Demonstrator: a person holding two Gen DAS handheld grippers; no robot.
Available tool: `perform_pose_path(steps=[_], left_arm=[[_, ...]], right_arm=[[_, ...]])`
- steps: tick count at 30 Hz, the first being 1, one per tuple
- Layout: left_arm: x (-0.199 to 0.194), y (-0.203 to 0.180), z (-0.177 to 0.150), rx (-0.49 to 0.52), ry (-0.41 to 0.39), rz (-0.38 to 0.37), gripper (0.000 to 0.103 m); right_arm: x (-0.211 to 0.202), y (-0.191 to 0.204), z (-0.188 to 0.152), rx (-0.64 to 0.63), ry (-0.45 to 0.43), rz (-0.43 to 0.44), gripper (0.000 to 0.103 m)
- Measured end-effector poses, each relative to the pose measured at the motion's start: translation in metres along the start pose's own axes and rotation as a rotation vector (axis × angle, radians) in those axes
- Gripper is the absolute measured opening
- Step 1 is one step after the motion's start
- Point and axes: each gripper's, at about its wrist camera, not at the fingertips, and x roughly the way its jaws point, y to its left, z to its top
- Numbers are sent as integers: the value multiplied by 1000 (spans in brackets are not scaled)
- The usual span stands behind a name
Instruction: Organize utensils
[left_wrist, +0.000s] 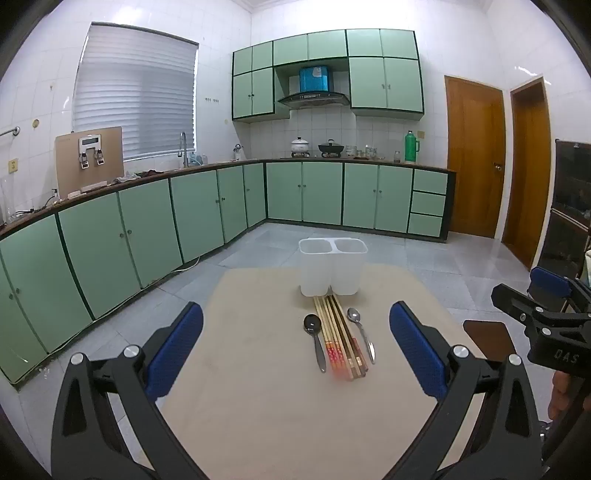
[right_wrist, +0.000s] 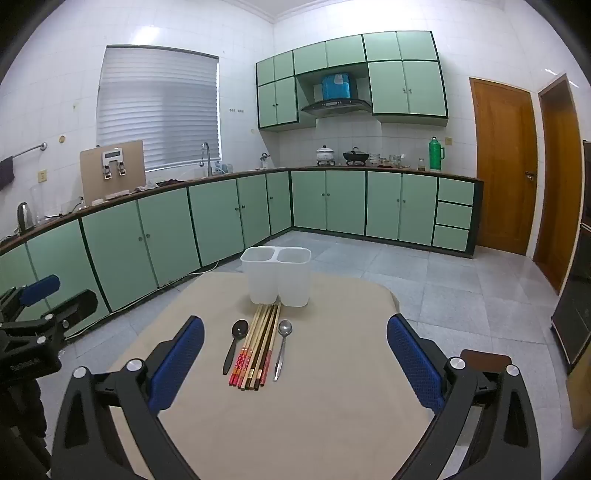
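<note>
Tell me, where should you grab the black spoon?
Grab the black spoon by its thin handle, about halfway along, probably from above with a finger on each long side. It lies flat on the table, bowl toward the holder. The chopsticks lie close on one side, so squeeze carefully there.

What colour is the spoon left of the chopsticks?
Black spoon, bowl and handle alike; clearest in the right wrist view.
</note>
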Motion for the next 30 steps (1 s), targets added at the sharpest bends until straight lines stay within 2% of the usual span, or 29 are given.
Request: perform_pose_path(steps=[30], left_arm=[[0, 3, 3, 7, -16, 7, 98]], right_arm=[[1, 0, 0, -5, -3, -4, 97]])
